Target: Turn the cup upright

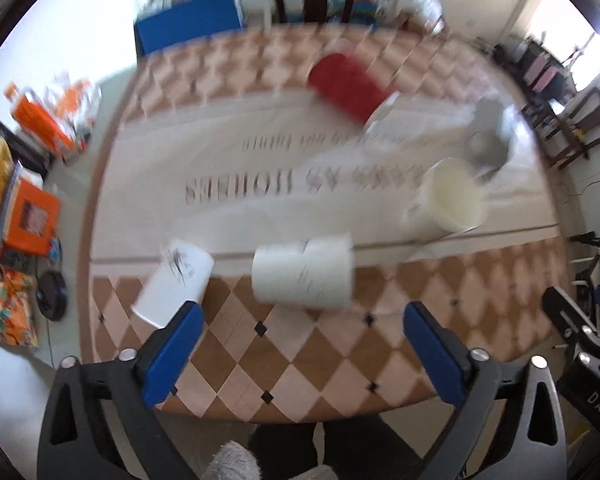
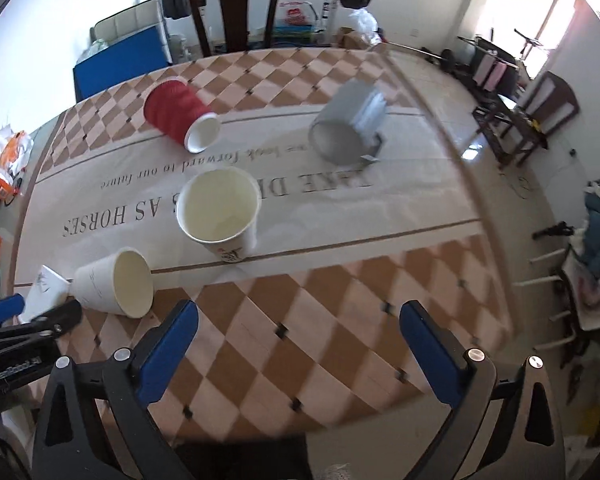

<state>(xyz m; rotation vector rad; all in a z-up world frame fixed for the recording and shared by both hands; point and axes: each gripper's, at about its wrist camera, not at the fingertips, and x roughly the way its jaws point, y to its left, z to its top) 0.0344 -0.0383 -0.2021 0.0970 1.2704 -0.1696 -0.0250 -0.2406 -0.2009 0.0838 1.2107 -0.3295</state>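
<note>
Paper cups lie scattered over a desk (image 2: 340, 300) covered in a brown-and-cream diamond-pattern cloth with a pale printed runner (image 2: 400, 208) across its middle. Nearest the person, a white cup (image 2: 100, 286) rests on its side at the runner's near edge, its open mouth turned toward the right wrist camera; in the left wrist view the same white cup (image 1: 302, 274) sits just beyond and between the blue fingers. Another white cup (image 1: 176, 280), tipped over and bearing black markings, lies just beside it, close to a blue finger pad of the left gripper (image 1: 302, 316). One cream cup (image 2: 220, 210) stands upright on the runner, mouth up. Farther back, a red ribbed cup (image 2: 178, 118) lies on its side with its white interior showing, and a grey cup (image 2: 346, 128) lies tilted on its side near the desk's far right.

Both grippers hover above the near edge of the desk. The left gripper's fingers are spread wide, holding nothing. The right gripper (image 2: 300, 316) is likewise released, its fingers parted over bare checked cloth, well apart from any cup. The left wrist view is blurred. A dark wooden chair (image 2: 234, 8) stands at the desk's far side.
</note>
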